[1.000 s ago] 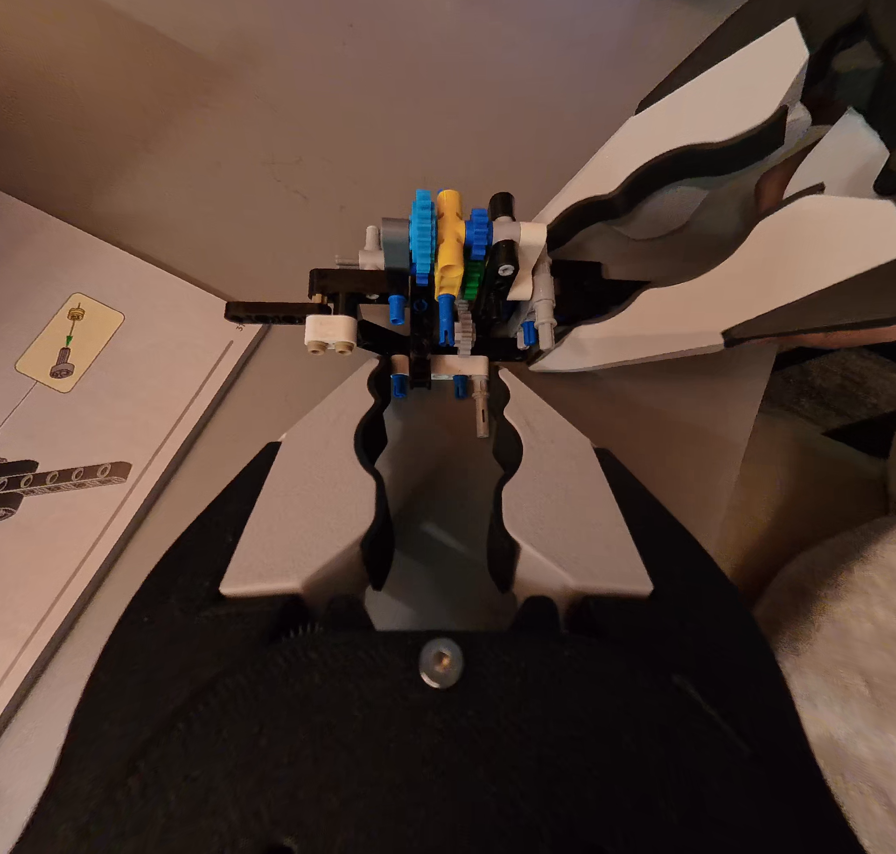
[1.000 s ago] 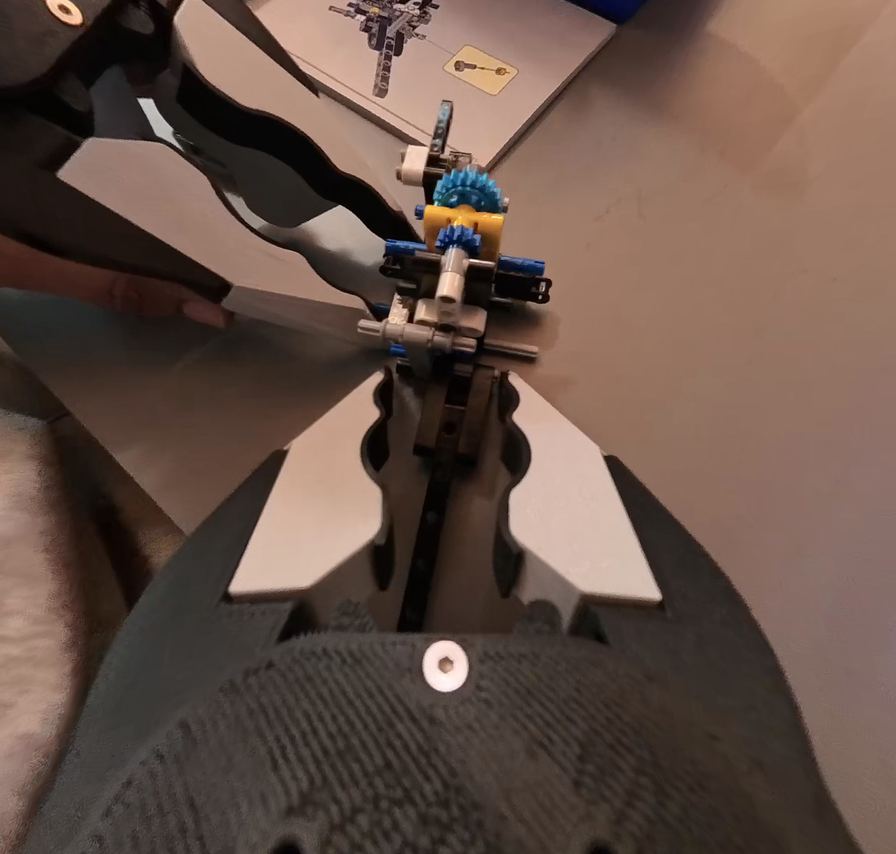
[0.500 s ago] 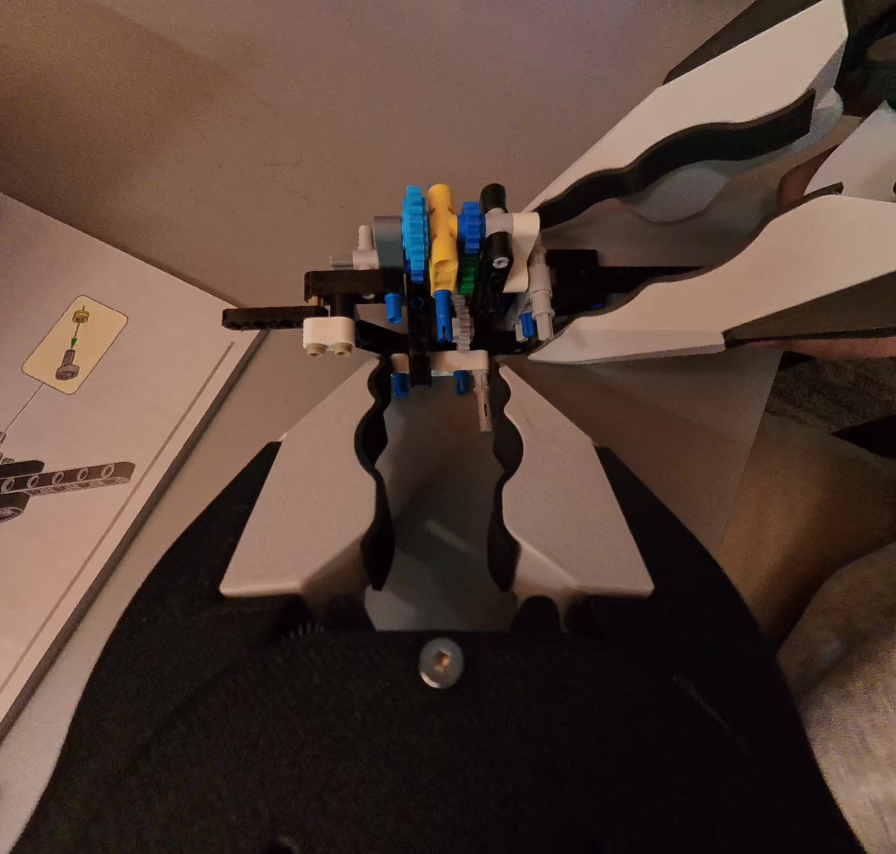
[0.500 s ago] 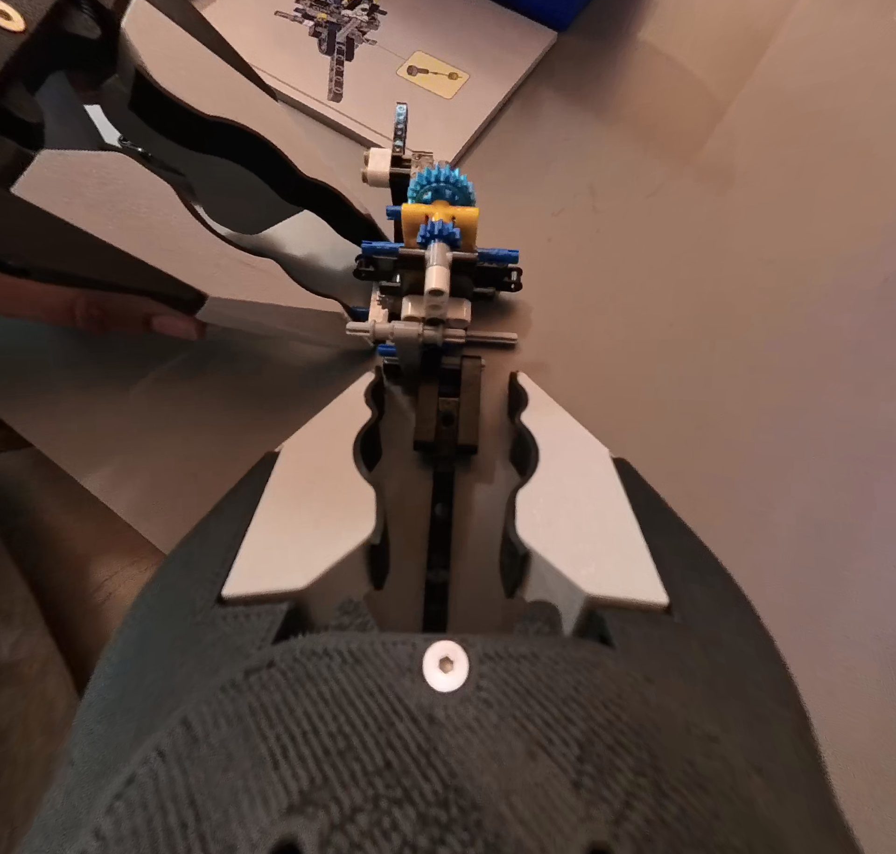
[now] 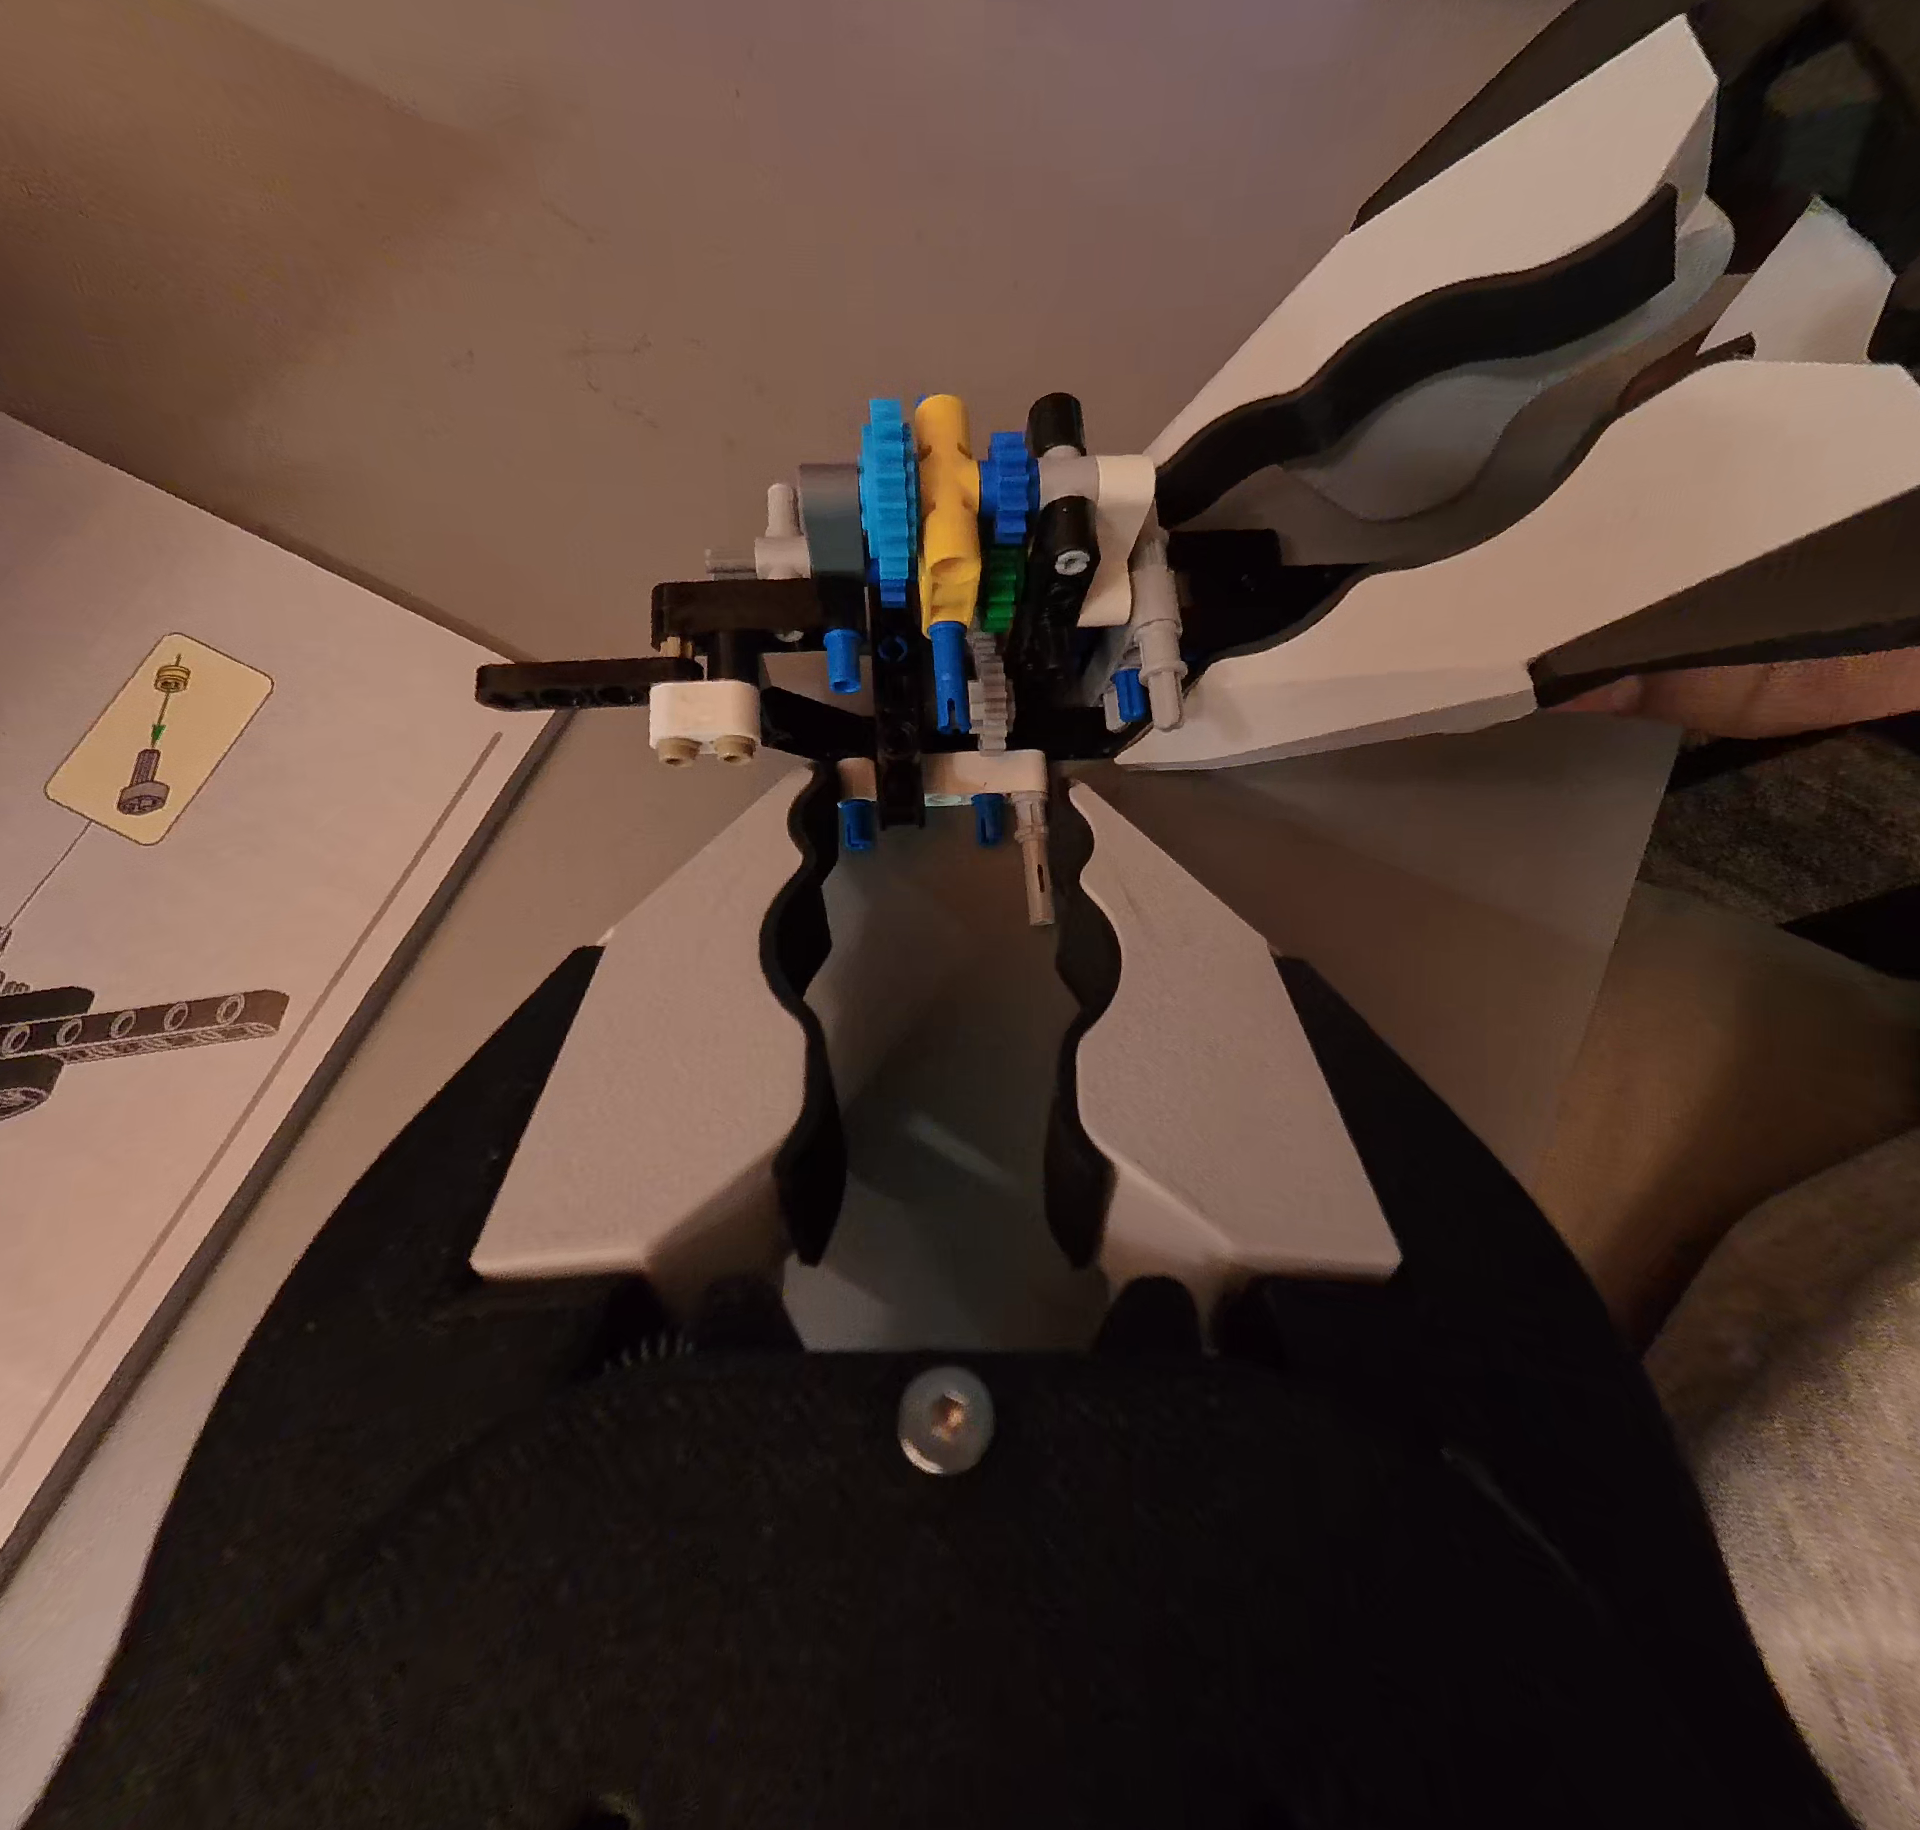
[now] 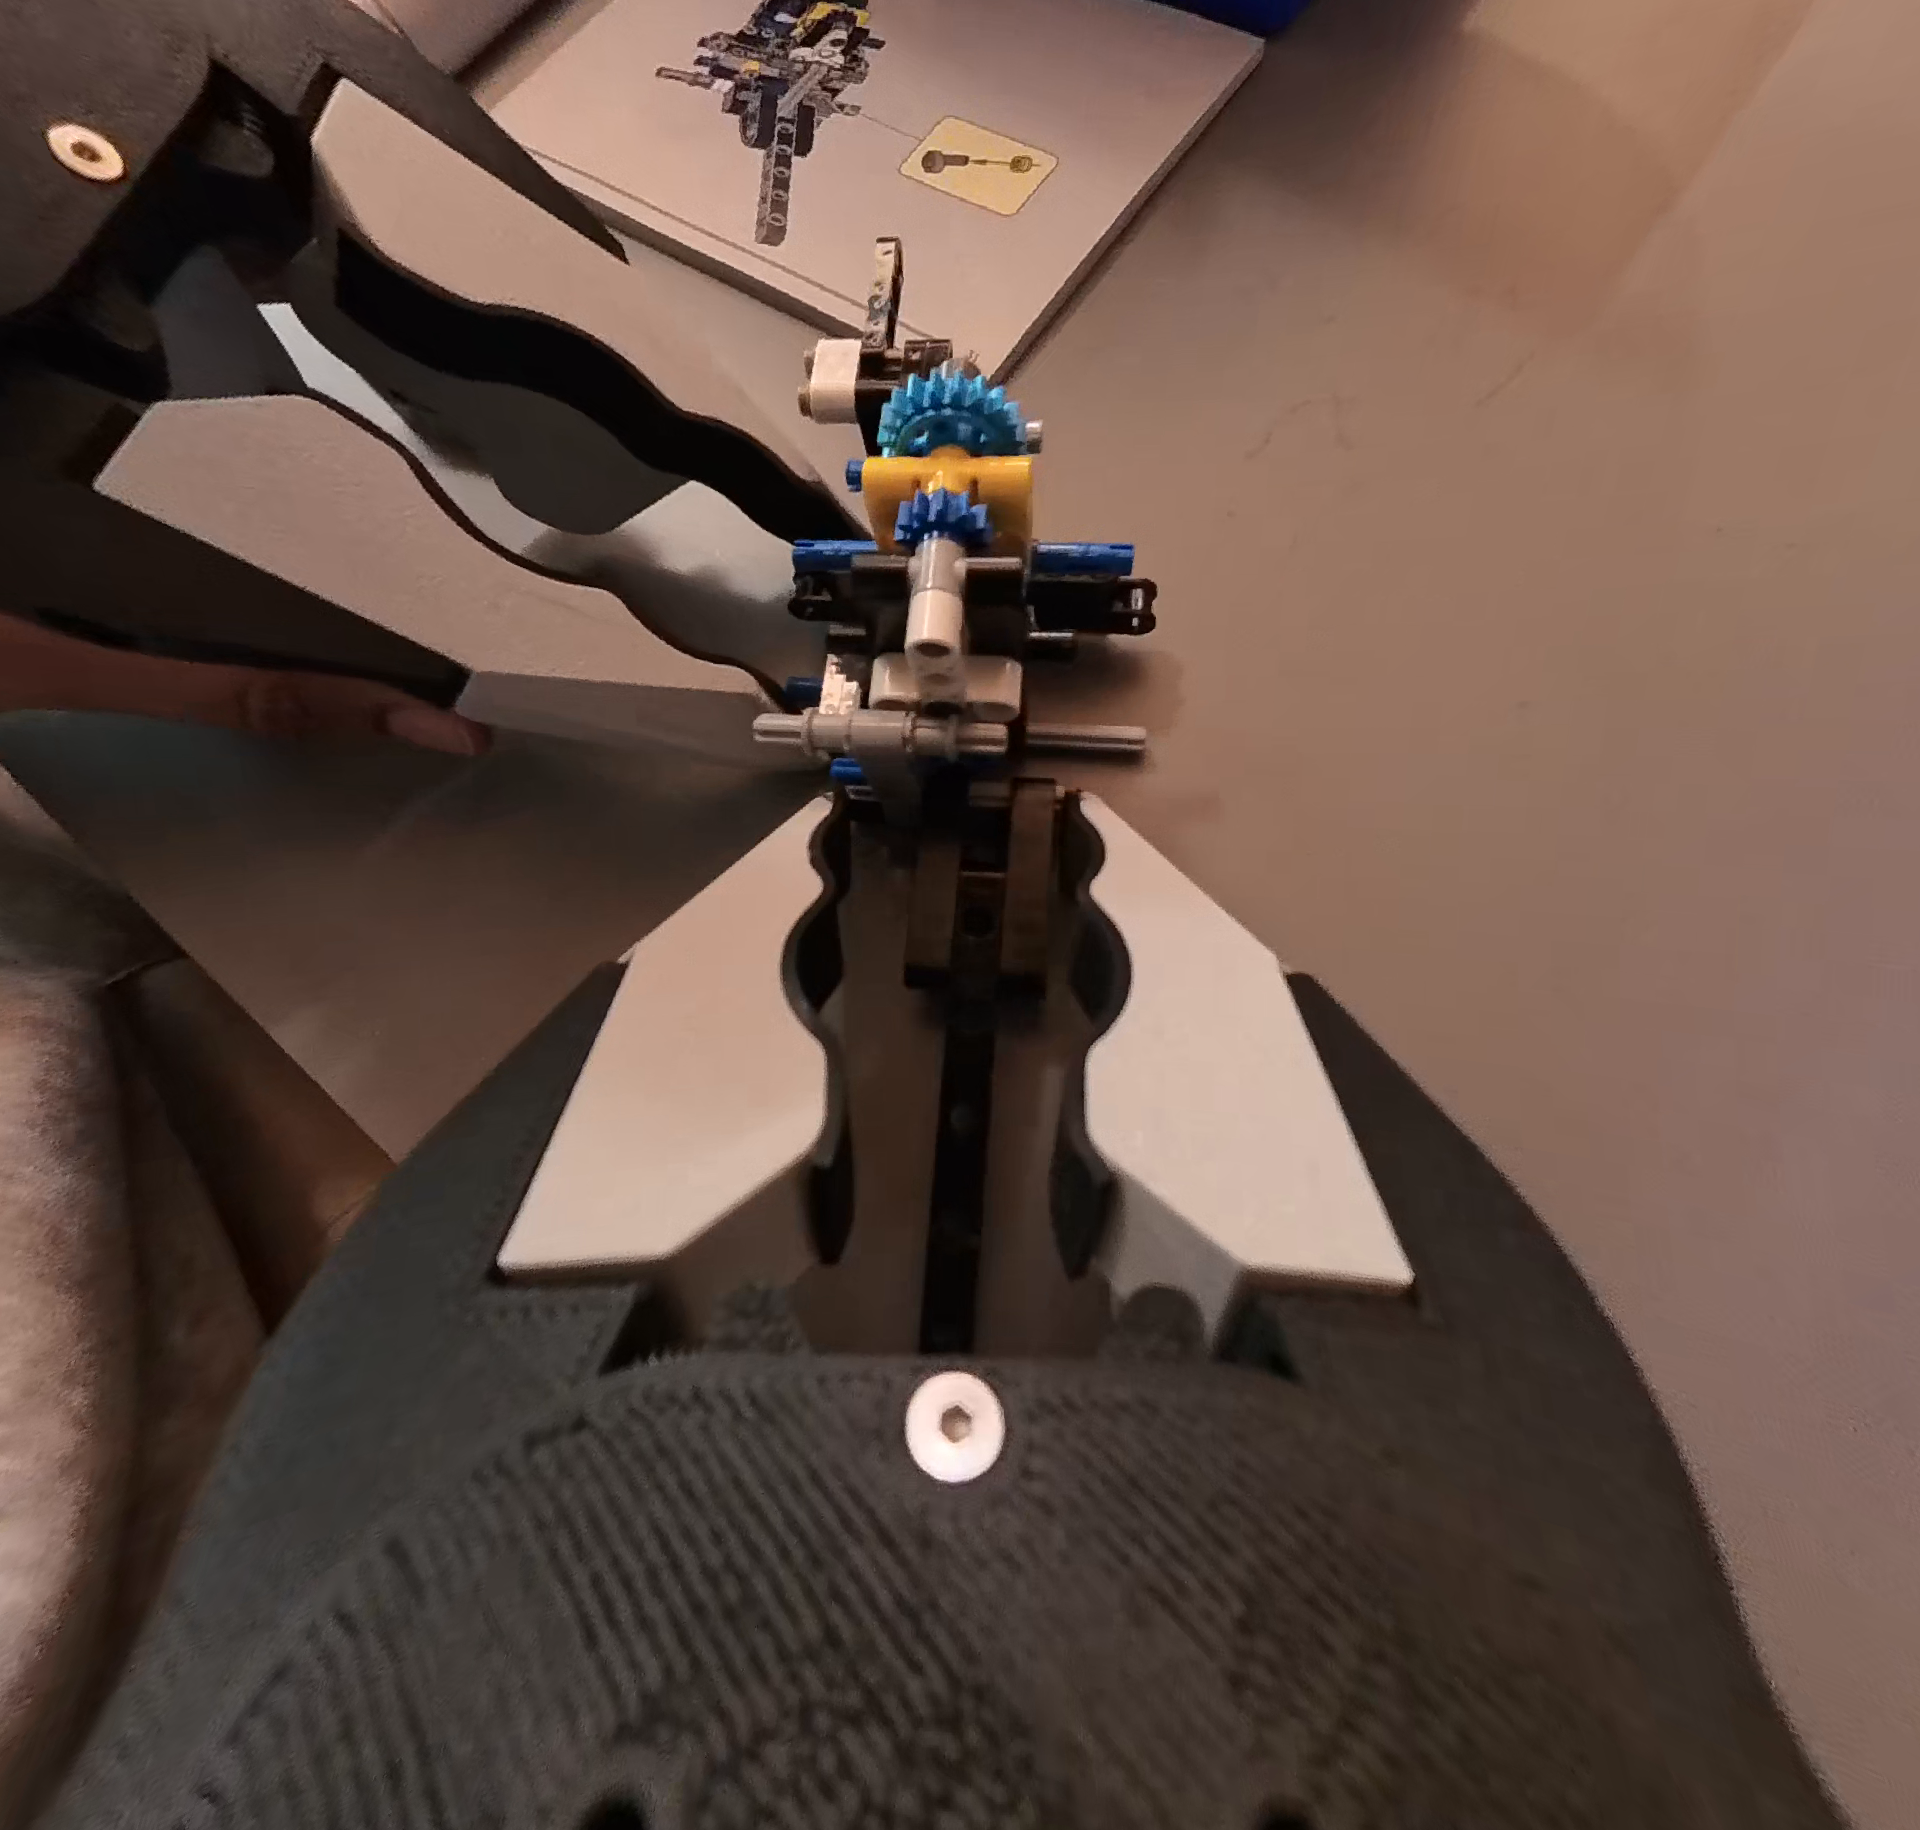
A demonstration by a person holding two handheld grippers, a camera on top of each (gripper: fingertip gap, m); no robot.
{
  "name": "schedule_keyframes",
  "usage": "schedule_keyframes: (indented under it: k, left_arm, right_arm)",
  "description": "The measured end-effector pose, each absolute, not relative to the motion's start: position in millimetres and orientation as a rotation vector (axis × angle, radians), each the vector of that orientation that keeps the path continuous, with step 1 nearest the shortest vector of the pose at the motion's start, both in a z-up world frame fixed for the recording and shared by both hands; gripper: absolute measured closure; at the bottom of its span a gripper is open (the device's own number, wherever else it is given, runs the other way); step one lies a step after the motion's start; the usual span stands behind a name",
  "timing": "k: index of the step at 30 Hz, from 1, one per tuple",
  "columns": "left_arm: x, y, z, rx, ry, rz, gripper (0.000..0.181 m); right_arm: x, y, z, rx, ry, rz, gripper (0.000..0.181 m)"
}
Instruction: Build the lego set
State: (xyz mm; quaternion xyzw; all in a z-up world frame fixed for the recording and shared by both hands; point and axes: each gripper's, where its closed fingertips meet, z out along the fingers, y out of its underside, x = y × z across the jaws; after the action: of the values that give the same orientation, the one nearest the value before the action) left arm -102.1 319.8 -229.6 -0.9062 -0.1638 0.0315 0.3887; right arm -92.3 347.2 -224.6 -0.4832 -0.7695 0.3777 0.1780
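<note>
Lego model (image 5: 935,575), a tight cluster of blue gears, a yellow block and black beams, is held off the table (image 5: 623,170), between the two tongs and just beside the open instruction booklet (image 5: 260,741).

The left gripper (image 5: 940,793) is as it was a second ago. Its tips are pinched on the small white piece (image 5: 987,770) at the model's near edge, and the model sits at the same spot in its view.

The change is on the other side. The right gripper (image 6: 951,814) has eased its jaws wider. In its own view the long black beam (image 6: 956,1105) runs back between its fingers, with a clear gap on one side (the other pad may just brush it). Seen from the left, its fingers also look spread farther than before. This view has shifted too, so more of the booklet page shows.

I judge that the model has been passed over. The left tongs now carry it alone, and the right is free to back off the beam and fetch the next part. The pinch on that one white piece is small, so the model could twist.
</note>
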Motion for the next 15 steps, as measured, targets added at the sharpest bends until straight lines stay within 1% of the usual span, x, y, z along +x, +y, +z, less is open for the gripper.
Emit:
schedule_keyframes:
  k: [15]
  left_arm:
    - [-102.4, 319.7, -229.7, -2.307, -0.414, 0.093, 0.141]
  right_arm:
    - [-91.3, 346.7, -225.1, -1.355, -2.206, 1.048, 0.141]
